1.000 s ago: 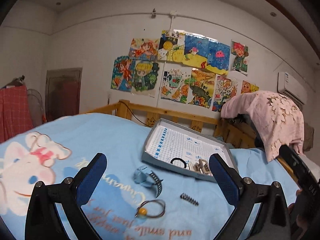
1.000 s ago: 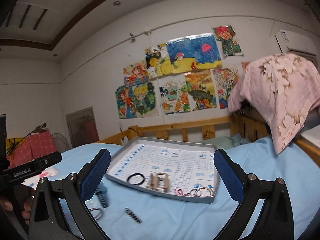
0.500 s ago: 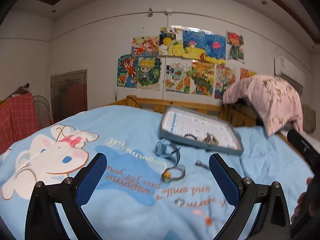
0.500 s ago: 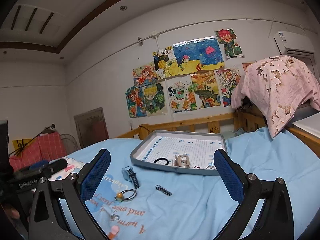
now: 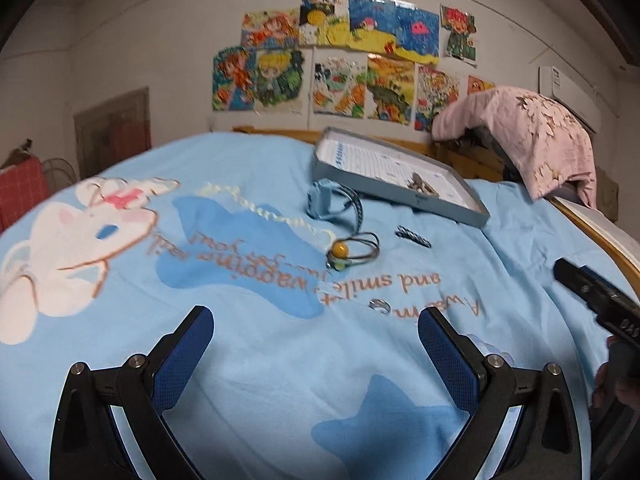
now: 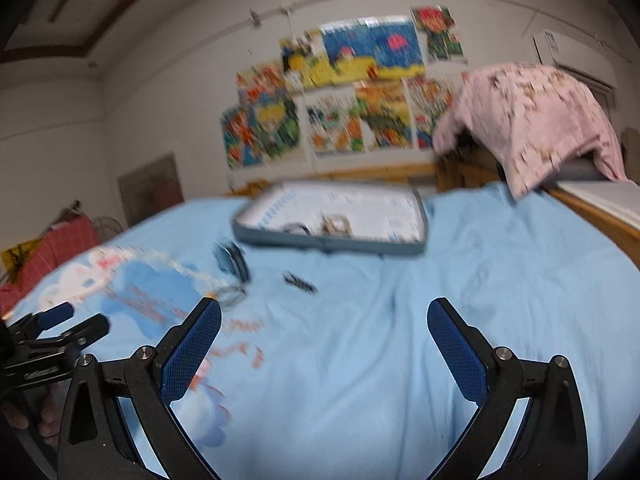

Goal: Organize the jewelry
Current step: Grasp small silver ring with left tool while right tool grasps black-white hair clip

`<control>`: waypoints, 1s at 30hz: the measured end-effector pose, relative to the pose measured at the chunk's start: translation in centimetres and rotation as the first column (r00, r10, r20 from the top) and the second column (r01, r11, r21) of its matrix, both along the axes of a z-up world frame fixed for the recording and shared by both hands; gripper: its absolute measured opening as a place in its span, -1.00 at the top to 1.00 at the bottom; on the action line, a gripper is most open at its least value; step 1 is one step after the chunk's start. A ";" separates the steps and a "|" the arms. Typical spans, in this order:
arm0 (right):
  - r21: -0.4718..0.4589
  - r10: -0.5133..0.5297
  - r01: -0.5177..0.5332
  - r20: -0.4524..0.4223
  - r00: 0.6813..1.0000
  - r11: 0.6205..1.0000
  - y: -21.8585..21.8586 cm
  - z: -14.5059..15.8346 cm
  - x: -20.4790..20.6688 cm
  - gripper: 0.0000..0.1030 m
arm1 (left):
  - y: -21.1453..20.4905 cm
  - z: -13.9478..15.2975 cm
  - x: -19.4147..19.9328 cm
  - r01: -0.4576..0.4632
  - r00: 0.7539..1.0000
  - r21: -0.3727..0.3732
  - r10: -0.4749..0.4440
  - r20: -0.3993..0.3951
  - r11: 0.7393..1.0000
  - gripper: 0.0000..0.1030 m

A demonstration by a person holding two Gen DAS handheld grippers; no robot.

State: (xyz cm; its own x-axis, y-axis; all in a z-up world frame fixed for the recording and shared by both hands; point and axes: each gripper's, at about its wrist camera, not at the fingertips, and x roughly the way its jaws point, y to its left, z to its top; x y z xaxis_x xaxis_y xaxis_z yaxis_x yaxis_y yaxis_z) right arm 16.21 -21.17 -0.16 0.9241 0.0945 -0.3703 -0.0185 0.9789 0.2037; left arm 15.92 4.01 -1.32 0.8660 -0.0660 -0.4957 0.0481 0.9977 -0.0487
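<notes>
Left wrist view
Left gripper [image 5: 316, 326]: lower centre, jaws spread wide, holding nothing.
Tray [image 5: 460, 206]: upper centre-right on the blue bedsheet [image 5: 260, 360], some pieces inside.
Loose pieces: blue watch [image 5: 324, 200] just before the tray; hair tie with yellow bead [image 5: 352, 250] centre; small ring [image 5: 379, 306] between the fingertips.

Right wrist view (blurred)
Right gripper [image 6: 324, 324]: lower centre, wide open, empty.
Tray [image 6: 328, 242]: centre, watch [image 6: 232, 262] to its lower left.
</notes>
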 end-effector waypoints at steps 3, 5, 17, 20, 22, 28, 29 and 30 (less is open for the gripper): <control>0.017 -0.011 0.012 -0.051 0.999 1.000 -0.2 -1.2 0.8 -0.97 | -0.3 -0.2 0.6 0.039 0.999 -0.017 -0.040 -0.019 0.999 -1.00; 0.027 -0.024 0.026 -0.080 0.996 0.999 -0.4 -1.9 1.2 -0.97 | -0.7 -0.3 1.2 0.062 0.997 -0.016 -0.062 -0.034 0.998 -1.00; -0.010 0.035 -0.037 -0.130 0.991 0.999 -1.9 -1.6 3.3 -0.97 | -2.8 -1.6 5.7 0.208 0.968 -0.046 -0.212 -0.136 0.977 -0.69; -0.058 0.080 -0.088 -0.126 0.989 0.994 -1.6 -1.3 4.2 -0.97 | -3.2 -2.3 6.5 0.227 0.958 -0.054 -0.233 -0.167 0.972 -0.49; -0.067 0.110 -0.119 -0.136 0.985 0.991 -1.4 -1.6 5.0 -0.97 | -3.4 -3.0 6.9 0.250 0.947 -0.062 -0.257 -0.194 0.966 -0.26; -0.023 0.201 -0.209 -0.176 0.964 0.978 -0.1 -4.1 7.4 -0.97 | -4.0 -4.8 8.2 0.283 0.922 -0.069 -0.291 -0.255 0.957 0.16; -0.028 0.217 -0.225 -0.180 0.959 0.974 0.3 -4.4 7.7 -0.97 | -4.2 -5.0 8.4 0.285 0.920 -0.067 -0.293 -0.261 0.956 0.18; -0.032 0.230 -0.240 -0.182 0.956 0.970 0.6 -4.6 8.1 -0.97 | -4.3 -5.1 8.7 0.286 0.918 -0.064 -0.293 -0.267 0.956 0.23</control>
State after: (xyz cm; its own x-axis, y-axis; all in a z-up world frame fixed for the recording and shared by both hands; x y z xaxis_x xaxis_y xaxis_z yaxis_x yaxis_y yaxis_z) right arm 24.26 -20.61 -4.72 0.7979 0.2771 -0.5353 -0.2179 0.9606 0.1726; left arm 24.64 -0.29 -6.41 0.6406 -0.3077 -0.7035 0.3164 0.9406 -0.1233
